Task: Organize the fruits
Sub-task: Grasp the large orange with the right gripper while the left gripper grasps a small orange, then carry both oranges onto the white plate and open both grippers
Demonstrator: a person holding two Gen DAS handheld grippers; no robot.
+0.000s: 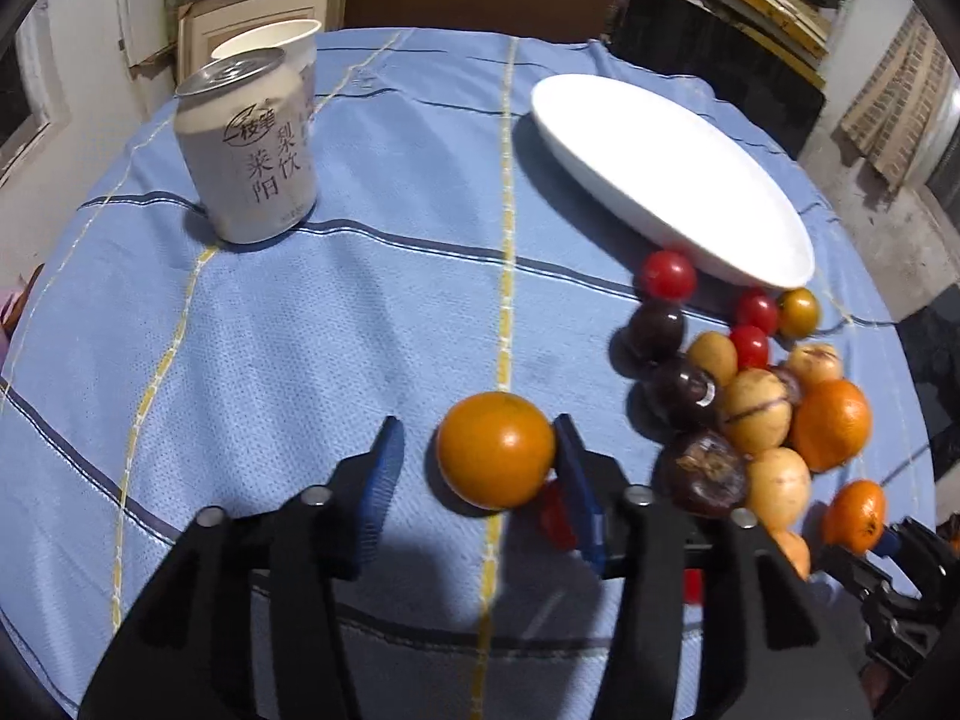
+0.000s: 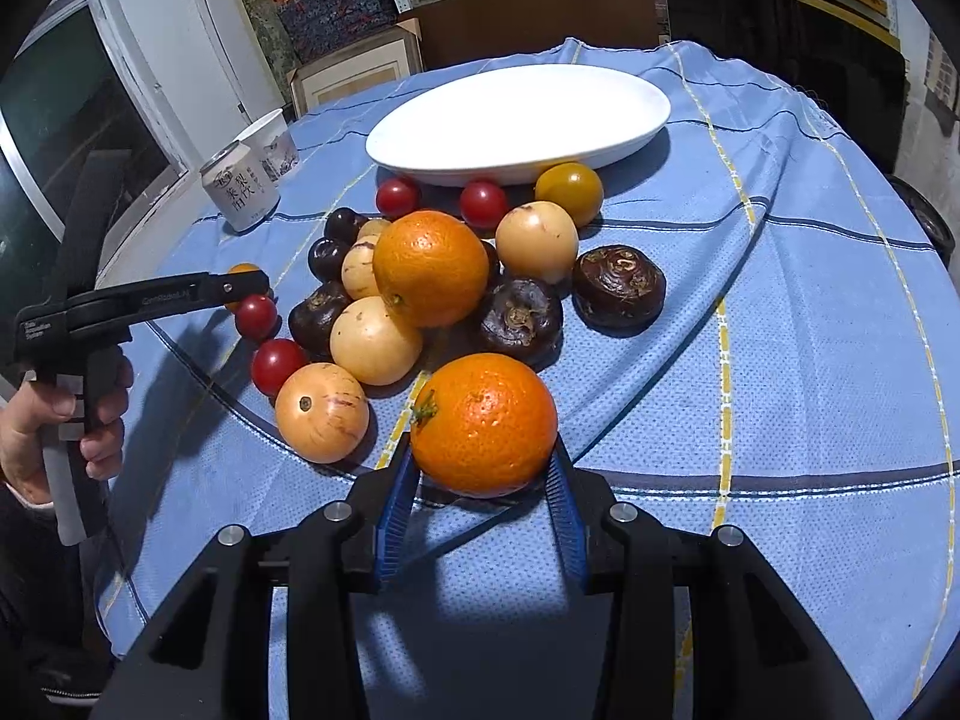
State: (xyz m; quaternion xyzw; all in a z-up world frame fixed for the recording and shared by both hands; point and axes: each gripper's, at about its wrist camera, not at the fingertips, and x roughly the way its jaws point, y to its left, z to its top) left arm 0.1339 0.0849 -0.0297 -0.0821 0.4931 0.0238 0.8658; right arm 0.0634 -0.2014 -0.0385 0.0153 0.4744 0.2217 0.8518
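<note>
A white oval plate (image 1: 720,192) (image 2: 516,114) sits empty at the back of the blue cloth. In front of it lies a heap of fruit (image 2: 432,276): oranges, yellow round fruits, dark water chestnuts and red cherry tomatoes. My left gripper (image 1: 480,462) is open; a smooth orange-yellow fruit (image 1: 495,450) lies between its fingers, touching the right pad, with a gap to the left pad. My right gripper (image 2: 483,468) has both blue pads against a mandarin orange (image 2: 483,423) resting on the cloth. The left gripper shows in the right wrist view (image 2: 252,285) beside the heap.
A grey drink can (image 1: 246,150) (image 2: 240,186) and a white paper cup (image 1: 270,42) (image 2: 270,141) stand at the left back of the table. Cardboard boxes and shelves stand behind the table. The cloth hangs over the table's right edge (image 2: 900,276).
</note>
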